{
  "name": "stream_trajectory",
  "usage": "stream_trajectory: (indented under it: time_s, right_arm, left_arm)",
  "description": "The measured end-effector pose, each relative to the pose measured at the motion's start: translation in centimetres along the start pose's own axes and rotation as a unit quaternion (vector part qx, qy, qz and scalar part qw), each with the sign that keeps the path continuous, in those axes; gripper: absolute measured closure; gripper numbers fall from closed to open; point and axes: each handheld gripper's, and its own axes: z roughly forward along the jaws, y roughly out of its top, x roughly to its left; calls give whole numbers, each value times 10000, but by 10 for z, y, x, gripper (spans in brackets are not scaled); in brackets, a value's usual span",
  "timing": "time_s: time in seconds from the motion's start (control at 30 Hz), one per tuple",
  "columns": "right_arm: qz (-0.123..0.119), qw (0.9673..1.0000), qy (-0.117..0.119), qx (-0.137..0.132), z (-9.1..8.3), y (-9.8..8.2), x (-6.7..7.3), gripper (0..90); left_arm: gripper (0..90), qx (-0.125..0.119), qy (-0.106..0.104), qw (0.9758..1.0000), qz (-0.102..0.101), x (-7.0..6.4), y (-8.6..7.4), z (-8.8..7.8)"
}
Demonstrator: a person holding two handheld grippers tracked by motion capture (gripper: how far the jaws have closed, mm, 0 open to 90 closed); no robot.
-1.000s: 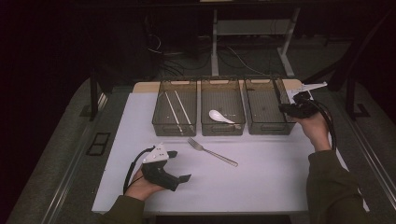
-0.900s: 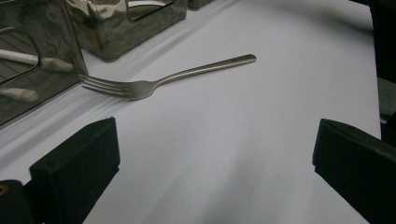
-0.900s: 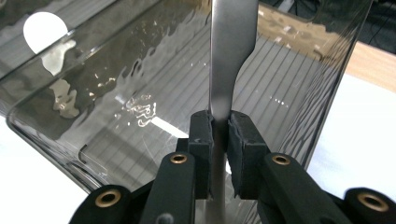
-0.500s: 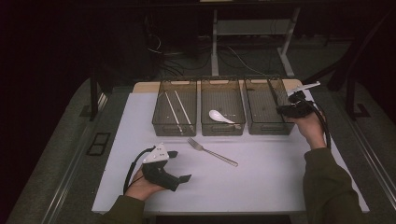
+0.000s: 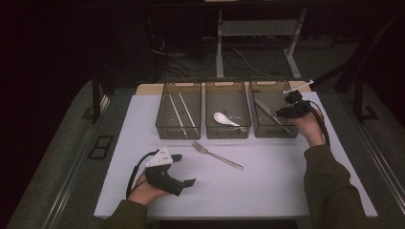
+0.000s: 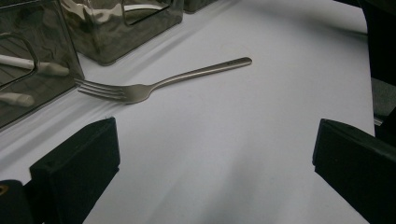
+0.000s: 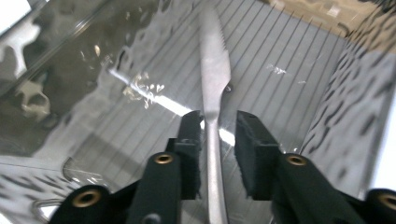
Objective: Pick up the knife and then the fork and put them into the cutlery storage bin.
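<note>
Finishing the drop of the knife (image 7: 215,70) into the right-hand bin (image 5: 274,134), at the far right of the table (image 5: 267,191): letting go with the right gripper (image 7: 218,123), having just been opening its jaws a little, leaving them only narrowly parted on either side of the handle, with a sliver of gap at each pad and no real pressing on the metal. Judging the knife as already lying flat on the ribbed bin floor, blade pointing away from the gripper.

Reaching forward with the right hand (image 5: 310,129), forearm stretched up the right edge of the table, wrist bent inward, aiming the right gripper (image 5: 286,112) leftward and down over the bin's right wall.

Resting the left hand (image 5: 143,191) on the near left part of the table, holding the left gripper (image 5: 184,169) level and pointing to the right, jaws spread wide and gripping nothing, looking out towards the fork (image 6: 154,84).

Next, probably: widening the right jaws a touch more, lifting straight up clear of the bin wall without dragging the handle, then going for the fork (image 5: 217,155) lying loose on the table just in front of the middle bin (image 5: 228,133), apart from both grippers. Calling for a low, flat approach across the thin handle
</note>
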Motion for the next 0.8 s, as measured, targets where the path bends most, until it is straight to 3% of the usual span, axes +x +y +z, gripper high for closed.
stream_trajectory:
  time_s: [0.07,0.33,0.57,0.8]
  right_arm:
    - [54,9999,3,-104,-6,0,0,655]
    - [390,9960,541,-590,-35,-10,4,519]
    - [298,9903,989,-933,-58,-23,18,470]
    - [107,9860,1230,-1121,-74,-32,33,444]
  left_arm:
    - [0,8,-11,10000,2,0,0,0]
    - [0,-72,-36,10000,-60,2,1,-2]
    - [0,-117,-32,9999,-48,1,1,-3]
    - [0,-106,2,9999,-35,1,1,-4]
